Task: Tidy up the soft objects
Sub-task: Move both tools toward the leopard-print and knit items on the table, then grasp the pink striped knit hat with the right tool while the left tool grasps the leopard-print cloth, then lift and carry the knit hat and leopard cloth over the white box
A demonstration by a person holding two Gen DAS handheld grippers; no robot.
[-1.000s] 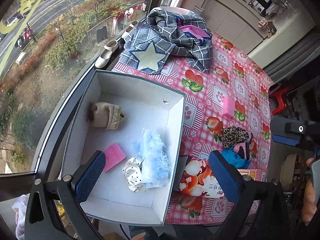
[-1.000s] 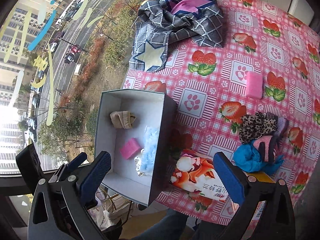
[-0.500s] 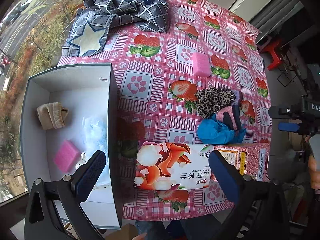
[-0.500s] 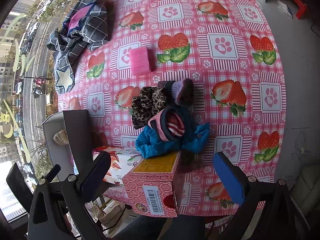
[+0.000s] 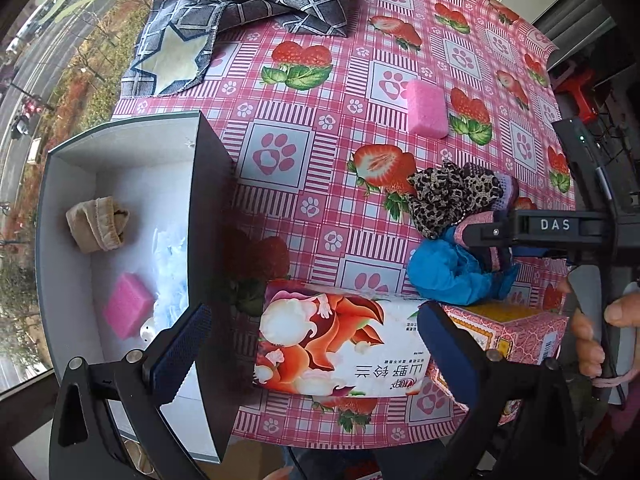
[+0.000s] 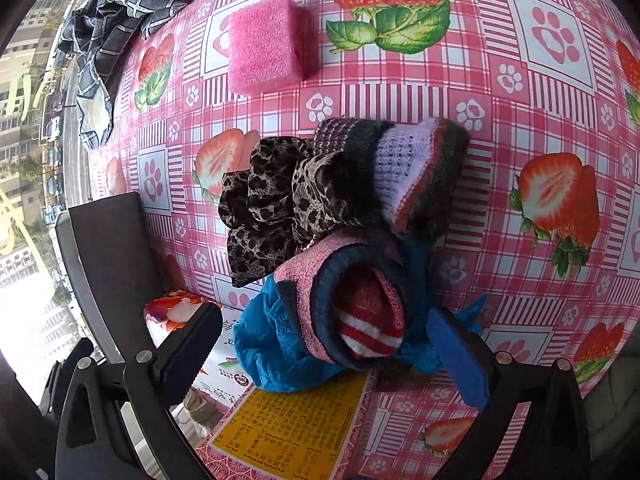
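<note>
A pile of soft things lies on the strawberry tablecloth: a leopard scrunchie [image 6: 276,204], a blue scrunchie [image 6: 276,352], a pink striped knit sock [image 6: 352,304] and a purple knit sock [image 6: 404,172]. My right gripper [image 6: 324,344] is open, its fingers either side of the striped sock and blue scrunchie. It shows in the left wrist view [image 5: 492,240] over the pile. A pink sponge [image 6: 264,44] lies beyond. My left gripper [image 5: 312,340] is open and empty above the tissue pack [image 5: 340,344]. The white box [image 5: 64,280] holds a pink sponge [image 5: 128,310], a beige sock [image 5: 98,224] and pale blue fluff [image 5: 172,264].
A checked grey cloth with a star [image 5: 248,0] lies at the far side of the table. A pink and yellow carton [image 6: 292,432] stands at the near edge beside the tissue pack. The box sits at the table's left edge by the window.
Both grippers swung from over the box toward the right. My right gripper dropped close onto the pile of socks and scrunchies. Both stay open.
</note>
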